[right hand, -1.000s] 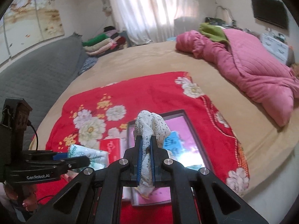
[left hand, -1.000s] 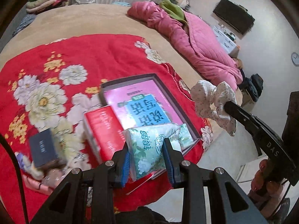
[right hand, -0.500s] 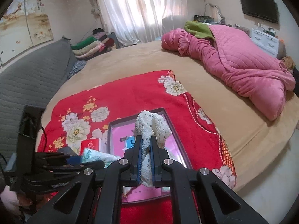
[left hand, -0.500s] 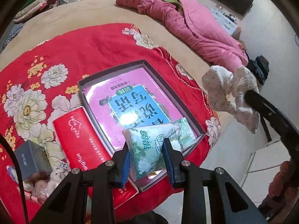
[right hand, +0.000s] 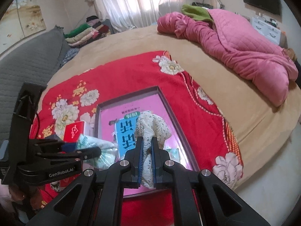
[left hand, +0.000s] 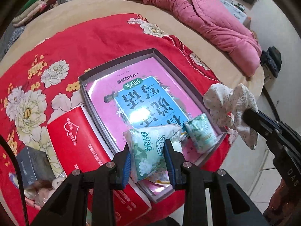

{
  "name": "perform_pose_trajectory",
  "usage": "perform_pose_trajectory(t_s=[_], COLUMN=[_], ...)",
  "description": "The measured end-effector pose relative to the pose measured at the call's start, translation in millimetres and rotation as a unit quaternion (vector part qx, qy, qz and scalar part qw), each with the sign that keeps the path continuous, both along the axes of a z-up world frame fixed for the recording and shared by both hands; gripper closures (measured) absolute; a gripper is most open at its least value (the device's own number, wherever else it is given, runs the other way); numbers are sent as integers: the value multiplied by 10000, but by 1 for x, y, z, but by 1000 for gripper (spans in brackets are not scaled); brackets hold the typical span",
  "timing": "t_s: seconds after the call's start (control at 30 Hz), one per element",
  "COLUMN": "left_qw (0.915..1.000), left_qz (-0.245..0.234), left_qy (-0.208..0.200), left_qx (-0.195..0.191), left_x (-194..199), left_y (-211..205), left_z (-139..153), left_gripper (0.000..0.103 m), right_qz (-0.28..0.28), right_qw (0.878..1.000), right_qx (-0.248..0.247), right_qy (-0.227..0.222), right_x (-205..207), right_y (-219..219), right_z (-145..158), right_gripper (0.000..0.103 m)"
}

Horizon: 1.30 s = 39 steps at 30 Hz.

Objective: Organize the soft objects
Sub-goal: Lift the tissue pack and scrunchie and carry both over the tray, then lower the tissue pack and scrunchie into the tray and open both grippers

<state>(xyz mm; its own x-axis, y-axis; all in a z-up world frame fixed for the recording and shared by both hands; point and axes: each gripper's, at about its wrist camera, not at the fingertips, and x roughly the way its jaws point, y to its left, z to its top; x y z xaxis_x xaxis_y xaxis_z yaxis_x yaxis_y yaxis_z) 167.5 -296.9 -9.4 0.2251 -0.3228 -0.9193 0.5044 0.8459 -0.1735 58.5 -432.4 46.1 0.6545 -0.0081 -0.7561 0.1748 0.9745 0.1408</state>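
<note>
Left hand-held gripper (left hand: pixel 147 155) pinching green-printed tissue pack (left hand: pixel 150 150) over near end of grey box (left hand: pixel 120 61); right hand-held gripper (right hand: pixel 147 149) clamped on speckled white cloth (right hand: pixel 152 126) above pink book (left hand: pixel 150 96); second tissue pack (left hand: pixel 202 131) in box; red floral cloth (left hand: pixel 105 39); pink quilt (left hand: pixel 207 18) beyond

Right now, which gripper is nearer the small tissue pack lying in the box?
Left. The left gripper, holding a bigger pack, sits just beside the small tissue pack; the right gripper, holding cloth, is farther off.

"GenRobot.AI" on left gripper (right hand: pixel 88 151); "DAS" on right gripper (left hand: pixel 248 115).
</note>
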Motion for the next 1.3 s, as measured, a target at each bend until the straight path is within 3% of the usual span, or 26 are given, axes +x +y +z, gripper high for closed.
perform_pose_trajectory(t_s=[0.17, 0.47, 0.93, 1.03, 1.13, 1.3], left_qw=[9999, 9997, 9987, 9984, 9983, 9978], left_qz=[43, 60, 148, 155, 142, 131], left_qy=[89, 232, 487, 543, 565, 649], left_qx=[23, -43, 10, 52, 77, 63], left_x=[7, 14, 29, 30, 31, 32], left_y=[2, 5, 5, 4, 1, -1], left_z=[-8, -16, -33, -37, -39, -42], left_gripper=[70, 70, 70, 70, 70, 69], right_qz=[8, 156, 305, 353, 348, 364], right_qw=[9998, 9970, 9907, 9898, 9893, 9911], right_qx=[-128, 526, 837, 875, 926, 822], right_qy=[163, 540, 1026, 1068, 1075, 984], right_x=[9, 19, 24, 24, 23, 21], right_y=[8, 17, 28, 29, 27, 28], right_z=[-21, -65, -95, -95, -91, -78], right_gripper=[95, 95, 91, 85, 72, 69])
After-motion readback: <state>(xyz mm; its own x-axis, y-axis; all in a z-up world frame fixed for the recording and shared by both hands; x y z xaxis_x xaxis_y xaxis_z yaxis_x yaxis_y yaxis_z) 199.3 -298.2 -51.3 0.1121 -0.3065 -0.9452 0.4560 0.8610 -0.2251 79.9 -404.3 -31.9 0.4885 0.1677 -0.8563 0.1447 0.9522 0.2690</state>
